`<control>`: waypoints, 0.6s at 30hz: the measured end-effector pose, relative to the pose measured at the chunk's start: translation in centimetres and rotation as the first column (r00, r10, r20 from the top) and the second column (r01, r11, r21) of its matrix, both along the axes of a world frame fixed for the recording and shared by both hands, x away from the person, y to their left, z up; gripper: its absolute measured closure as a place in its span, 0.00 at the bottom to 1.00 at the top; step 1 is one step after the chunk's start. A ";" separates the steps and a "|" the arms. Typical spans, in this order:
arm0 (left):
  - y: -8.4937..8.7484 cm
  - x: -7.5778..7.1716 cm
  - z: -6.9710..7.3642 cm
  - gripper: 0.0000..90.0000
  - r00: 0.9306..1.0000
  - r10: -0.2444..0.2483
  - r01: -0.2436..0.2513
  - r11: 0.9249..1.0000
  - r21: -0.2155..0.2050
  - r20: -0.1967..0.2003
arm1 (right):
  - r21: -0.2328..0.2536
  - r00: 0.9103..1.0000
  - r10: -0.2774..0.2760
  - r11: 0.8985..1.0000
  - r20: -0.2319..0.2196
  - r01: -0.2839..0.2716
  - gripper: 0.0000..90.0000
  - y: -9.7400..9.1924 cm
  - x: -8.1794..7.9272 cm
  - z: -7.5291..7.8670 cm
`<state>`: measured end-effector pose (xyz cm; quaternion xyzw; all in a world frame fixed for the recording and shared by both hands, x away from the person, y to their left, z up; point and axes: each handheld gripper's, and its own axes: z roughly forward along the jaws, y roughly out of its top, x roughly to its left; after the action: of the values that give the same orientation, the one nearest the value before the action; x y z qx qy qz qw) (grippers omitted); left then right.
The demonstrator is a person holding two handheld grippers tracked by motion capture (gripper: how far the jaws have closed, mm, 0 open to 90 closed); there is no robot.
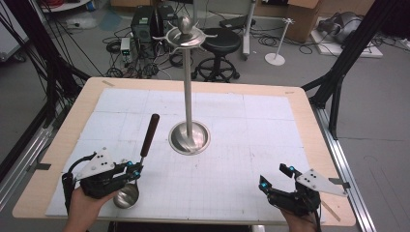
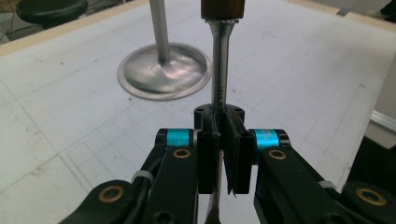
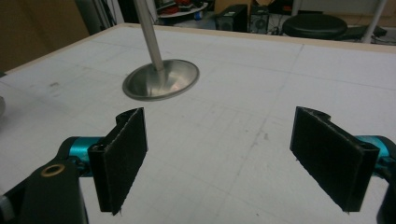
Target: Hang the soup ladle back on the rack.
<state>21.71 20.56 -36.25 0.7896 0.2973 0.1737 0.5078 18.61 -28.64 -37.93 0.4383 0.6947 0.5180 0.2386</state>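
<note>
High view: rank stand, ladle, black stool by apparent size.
1. Stand, tallest by far.
2. Ladle, held in the left tool.
3. Black stool, though it sits farther back, so true size is unsure.

No legible txt, labels or nos. anywhere.

In the left gripper view the ladle [image 2: 218, 70] loses its wooden handle past the top edge, its bowl hidden behind the closed jaws.
</note>
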 end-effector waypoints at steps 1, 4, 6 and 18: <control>-0.1 -0.1 0.1 0.94 1.000 0.004 -0.004 1.000 -0.010 0.008 | 0.000 1.000 0.012 1.000 0.001 -0.012 0.20 0.3 0.1 0.1; -0.5 -0.3 0.2 0.94 0.999 0.016 -0.015 0.999 -0.031 0.028 | 0.007 1.000 0.027 1.000 0.014 -0.027 0.20 1.1 0.3 0.5; -0.8 -0.5 0.4 0.94 0.999 0.022 -0.021 0.999 -0.033 0.045 | 0.007 0.999 0.033 0.999 0.029 -0.033 0.19 1.7 0.4 0.9; -3.2 -1.0 1.6 0.94 0.994 -0.006 0.011 0.999 -0.047 0.105 | 0.079 0.989 0.132 0.987 0.064 -0.137 0.19 5.1 1.7 2.8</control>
<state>20.68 17.34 -34.62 0.7685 0.2711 0.2056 0.5419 20.33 -23.58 -35.13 0.3846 0.6930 0.5742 0.2050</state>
